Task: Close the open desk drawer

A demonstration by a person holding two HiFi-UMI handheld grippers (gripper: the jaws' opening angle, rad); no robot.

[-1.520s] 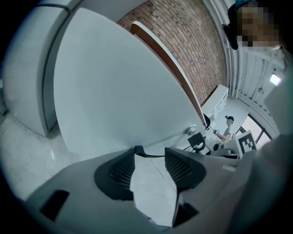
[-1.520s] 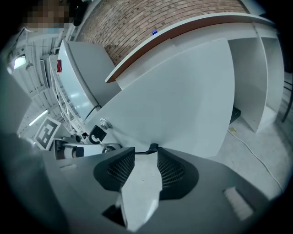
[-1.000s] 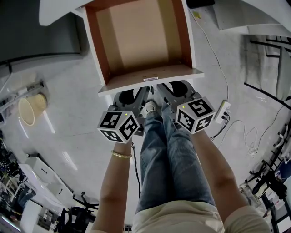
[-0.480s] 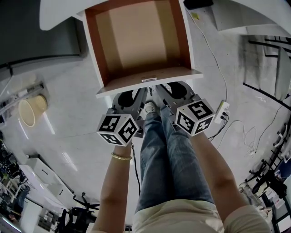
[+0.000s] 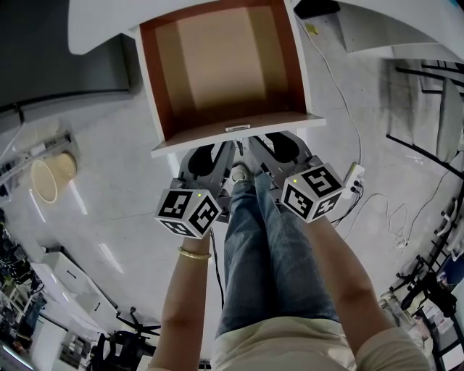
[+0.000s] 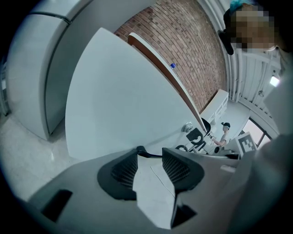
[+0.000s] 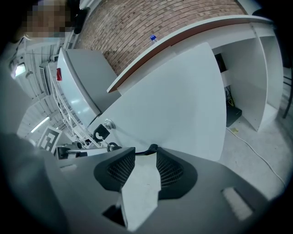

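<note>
Over the last second the two marker cubes slip a touch lower in the head view, while the front panel of the desk drawer (image 5: 217,136) sits almost where it was, so I judge it has barely gone in. The left gripper (image 6: 151,153) has just been narrowing its jaws, yet in its own view they stand apart with nothing pinched. Only the white drawer front shows beyond them, its small round knob (image 6: 187,127) off to the right. The right gripper (image 7: 145,151) has its jaws spread too and holds nothing, with its tips just at the same white panel. Whether either pair presses on the panel I cannot tell, since from above the panel's top edge hides the tips. The drawer is pulled well out from under the white desk (image 5: 101,22), its brown bottom bare and open to view. The person stands right behind it with both grippers side by side at the front. As I see it, the approach is done and both grippers are set to push. The closing itself is nearly all left, and the drawer must slide its full length back under the desk.
</note>
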